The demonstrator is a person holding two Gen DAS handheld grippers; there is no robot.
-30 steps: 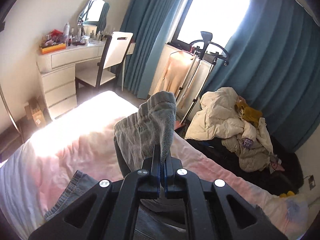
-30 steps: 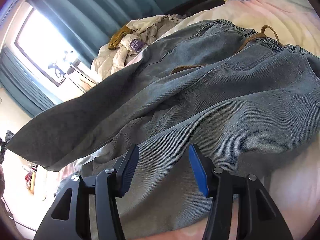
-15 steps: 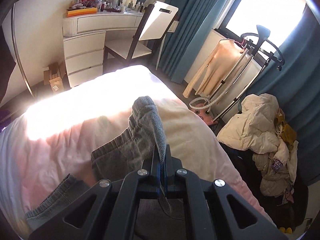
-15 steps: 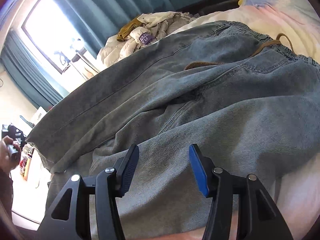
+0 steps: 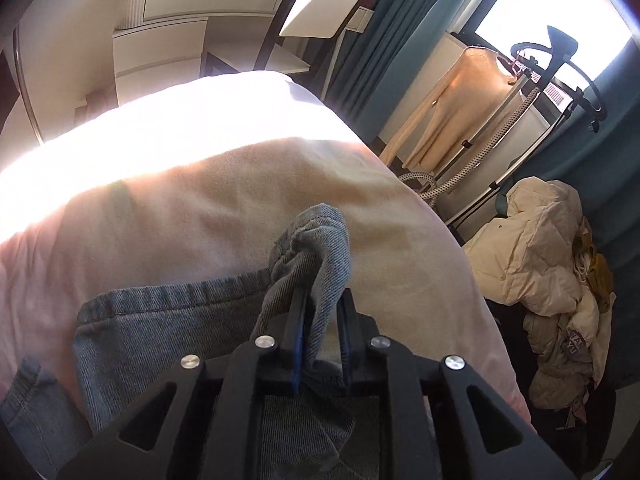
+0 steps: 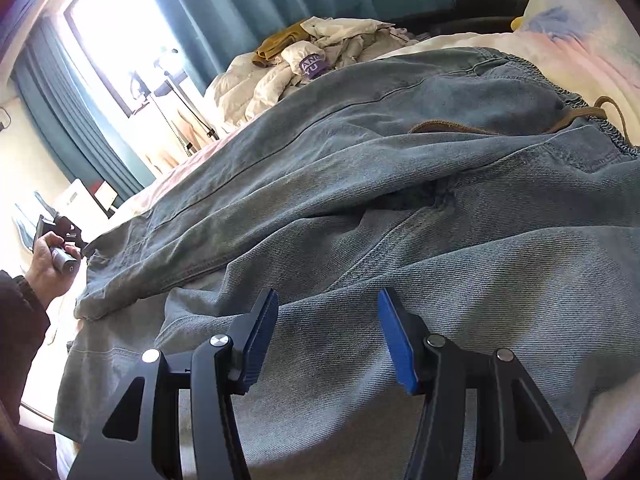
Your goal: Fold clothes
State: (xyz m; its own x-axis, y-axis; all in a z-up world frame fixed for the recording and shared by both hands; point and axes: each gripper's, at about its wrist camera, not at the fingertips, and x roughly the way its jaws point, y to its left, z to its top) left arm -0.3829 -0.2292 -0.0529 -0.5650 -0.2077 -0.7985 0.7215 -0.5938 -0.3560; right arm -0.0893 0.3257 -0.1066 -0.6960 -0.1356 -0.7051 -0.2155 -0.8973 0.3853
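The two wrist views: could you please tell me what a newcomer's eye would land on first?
The blue jeans, spread across the bed, fill the right wrist view, with the open right gripper over a leg. In the left wrist view, the left gripper, jaws just opening, has a bunched hem between them, beside a sunlit patch.

Partial purple lettering — seemingly "ANC" above "YU" — on the pale garment (image 6: pixel 313 65) in the clothes pile.

My right gripper (image 6: pixel 326 336) hovered with its jaws apart over the jeans (image 6: pixel 400 208) spread on the bed (image 6: pixel 592 64). At far left a hand (image 6: pixel 50 266) gripped the other handle by the hem.
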